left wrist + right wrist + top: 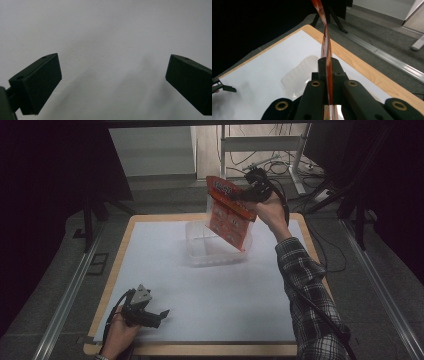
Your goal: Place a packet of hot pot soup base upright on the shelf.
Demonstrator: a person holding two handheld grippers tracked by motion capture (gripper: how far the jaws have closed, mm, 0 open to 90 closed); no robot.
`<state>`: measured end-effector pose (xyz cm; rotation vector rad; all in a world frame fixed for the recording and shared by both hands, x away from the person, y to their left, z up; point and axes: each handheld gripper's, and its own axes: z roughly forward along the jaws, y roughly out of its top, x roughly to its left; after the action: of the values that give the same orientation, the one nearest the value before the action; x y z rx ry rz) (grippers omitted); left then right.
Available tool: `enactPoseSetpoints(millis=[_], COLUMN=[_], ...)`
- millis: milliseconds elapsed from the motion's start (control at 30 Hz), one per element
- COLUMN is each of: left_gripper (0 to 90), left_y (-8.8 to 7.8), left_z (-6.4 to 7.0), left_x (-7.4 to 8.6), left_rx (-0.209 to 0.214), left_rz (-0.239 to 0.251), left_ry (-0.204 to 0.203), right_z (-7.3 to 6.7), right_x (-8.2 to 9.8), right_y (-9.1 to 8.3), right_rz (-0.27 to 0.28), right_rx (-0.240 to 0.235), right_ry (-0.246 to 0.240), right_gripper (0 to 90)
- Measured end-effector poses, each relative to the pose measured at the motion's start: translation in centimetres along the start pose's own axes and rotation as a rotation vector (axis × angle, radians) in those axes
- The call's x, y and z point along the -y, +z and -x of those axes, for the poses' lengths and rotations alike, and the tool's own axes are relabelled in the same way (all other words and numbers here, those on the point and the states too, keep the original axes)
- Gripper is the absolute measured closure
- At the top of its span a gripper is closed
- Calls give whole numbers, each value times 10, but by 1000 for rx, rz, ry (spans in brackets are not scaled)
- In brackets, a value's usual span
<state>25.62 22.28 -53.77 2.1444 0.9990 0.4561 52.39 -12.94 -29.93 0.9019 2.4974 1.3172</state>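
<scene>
1. A clear plastic container sat on the white sheet that covered the wooden table, toward the far side and slightly right of the middle in the high view.
2. The container's walls were see-through, and a faint divider line showed inside it; I could not tell whether anything lay on its floor.
3. The right gripper was lifted above the container's far right corner, its jaws clamped on the upper edge of an orange-red snack packet.
4. The packet hung tilted, its top toward the far side and its lower corner dipping to the container's right rim; whether that corner touched the plastic or was already inside could not be made out.
5. In the right gripper view the packet appeared edge-on, a thin red strip pinched between the closed jaws of the right gripper, with the container below and to the left of it.
6. The left gripper rested low at the near left of the sheet, well apart from the container.
7. In the left gripper view the left gripper had its jaws spread wide, with nothing between them but the bare white sheet.
</scene>
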Motion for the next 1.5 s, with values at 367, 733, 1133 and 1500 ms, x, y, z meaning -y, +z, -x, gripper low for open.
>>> enactPoseSetpoints(millis=[367, 733, 1133, 1500], left_gripper=[0, 0, 3, 7], left_y=[0, 0, 1, 1], left_z=[0, 0, 1, 2], left_x=[0, 0, 0, 0], left_rx=[5, 7, 6, 5], left_rz=[-2, -7, -13, -14], left_ry=[0, 1, 9, 23], right_z=[15, 36, 54, 52], right_x=[16, 28, 38, 40], right_y=[27, 33, 44, 45], right_rz=[-64, -37, -57, -68], right_rx=[-1, 106, 227, 257], right_ry=[24, 42, 46, 30], right_gripper=[889, 880, 880, 634])
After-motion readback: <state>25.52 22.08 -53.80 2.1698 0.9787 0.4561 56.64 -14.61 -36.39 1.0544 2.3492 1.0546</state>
